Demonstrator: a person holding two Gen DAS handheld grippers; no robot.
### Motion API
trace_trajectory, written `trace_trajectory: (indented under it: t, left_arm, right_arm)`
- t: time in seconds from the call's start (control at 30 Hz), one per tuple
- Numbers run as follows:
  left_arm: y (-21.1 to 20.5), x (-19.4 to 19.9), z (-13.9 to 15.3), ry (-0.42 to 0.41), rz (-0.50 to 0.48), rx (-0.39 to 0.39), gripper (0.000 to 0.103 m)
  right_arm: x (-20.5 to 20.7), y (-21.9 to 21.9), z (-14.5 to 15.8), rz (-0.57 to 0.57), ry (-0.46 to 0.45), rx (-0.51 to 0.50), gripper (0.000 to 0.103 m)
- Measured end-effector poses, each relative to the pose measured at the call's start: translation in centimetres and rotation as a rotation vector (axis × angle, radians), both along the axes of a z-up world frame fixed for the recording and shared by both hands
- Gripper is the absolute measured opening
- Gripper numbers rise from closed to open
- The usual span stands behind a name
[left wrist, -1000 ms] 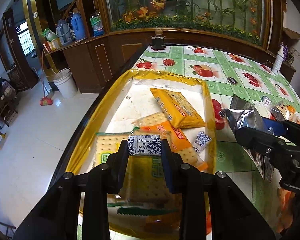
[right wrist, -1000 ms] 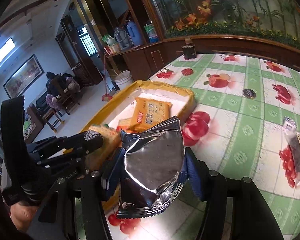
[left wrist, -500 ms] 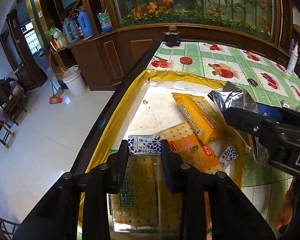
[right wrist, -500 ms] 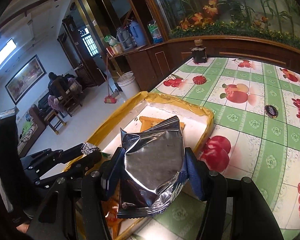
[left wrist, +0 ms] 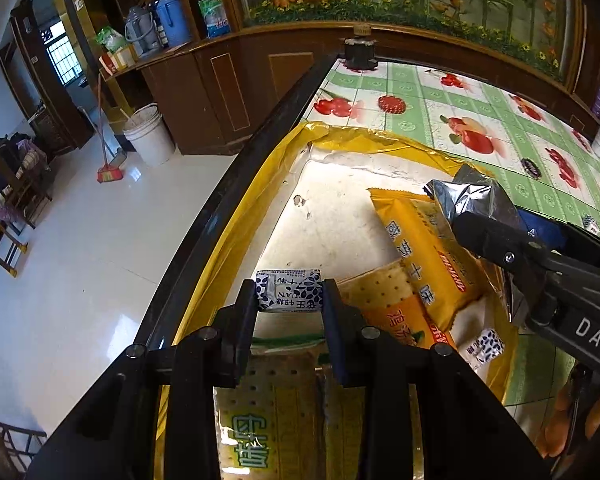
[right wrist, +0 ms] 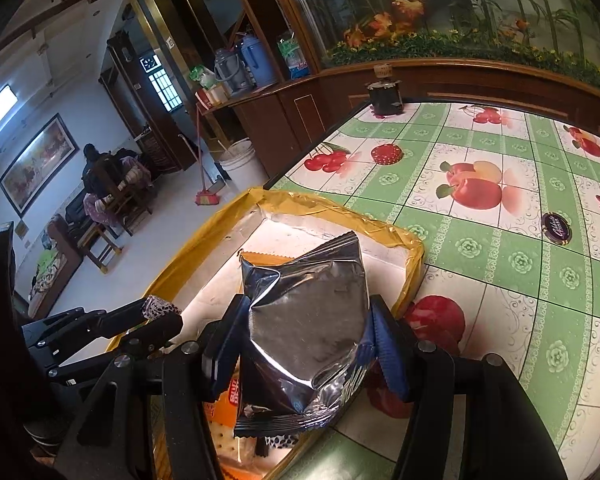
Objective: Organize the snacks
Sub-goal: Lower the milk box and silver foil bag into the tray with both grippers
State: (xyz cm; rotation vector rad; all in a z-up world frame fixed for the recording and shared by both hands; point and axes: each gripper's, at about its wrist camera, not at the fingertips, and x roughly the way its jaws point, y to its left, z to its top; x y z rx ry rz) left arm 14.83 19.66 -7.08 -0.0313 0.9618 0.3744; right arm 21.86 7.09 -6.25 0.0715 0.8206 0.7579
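My left gripper (left wrist: 289, 295) is shut on a small white-and-blue wrapped candy (left wrist: 289, 290), held over the near left part of a yellow-rimmed tray (left wrist: 236, 216). In the tray lie an orange cracker pack (left wrist: 424, 256), clear cracker packs (left wrist: 276, 412) and another small blue-patterned candy (left wrist: 483, 345). My right gripper (right wrist: 308, 344) is shut on a silver foil snack bag (right wrist: 306, 332), held upright above the tray's right side. The right gripper's view also shows the left gripper (right wrist: 156, 312) with its candy, low at the left.
The tray sits at the left edge of a table with a green fruit-print cloth (right wrist: 500, 240). A dark round lid (right wrist: 556, 230) and a black jar (right wrist: 384, 96) stand farther back. Left of the table are tiled floor (left wrist: 80, 260), a white bucket (left wrist: 148, 136) and a seated person (right wrist: 96, 172).
Both grippers have moved left across the tray with their loads. The silver bag now hangs over the tray's right side instead of over the tablecloth.
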Motion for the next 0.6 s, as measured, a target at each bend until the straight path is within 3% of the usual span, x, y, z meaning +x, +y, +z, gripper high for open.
trace_trajectory:
  t: [0.03, 0.1, 0.13, 0.17, 0.33, 0.6]
  left_arm:
    - [0.0, 0.1, -0.1, 0.009, 0.006, 0.004, 0.033]
    - [-0.2, 0.1, -0.1, 0.011, 0.016, 0.013, 0.05]
    - [-0.3, 0.0, 0.0, 0.004, 0.021, 0.023, 0.067]
    - [-0.4, -0.3, 0.3, -0.011, 0.024, 0.039, 0.076]
    - [-0.9, -1.3, 1.6, -0.072, 0.025, 0.086, 0.077]
    - [-1.8, -2.9, 2.4, -0.112, 0.014, 0.056, 0.077]
  right_arm:
    - [0.1, 0.2, 0.0, 0.003, 0.003, 0.0, 0.061]
    - [0.4, 0.6, -0.2, 0.009, 0.018, -0.004, 0.063]
    - [0.4, 0.7, -0.2, 0.01, 0.023, -0.004, 0.063]
    - [0.4, 0.7, -0.2, 0.013, 0.027, 0.002, 0.063]
    - [0.1, 0.3, -0.2, 0.004, 0.027, 0.01, 0.064]
    - [-1.7, -2.8, 0.9, -0.026, 0.013, 0.051, 0.065]
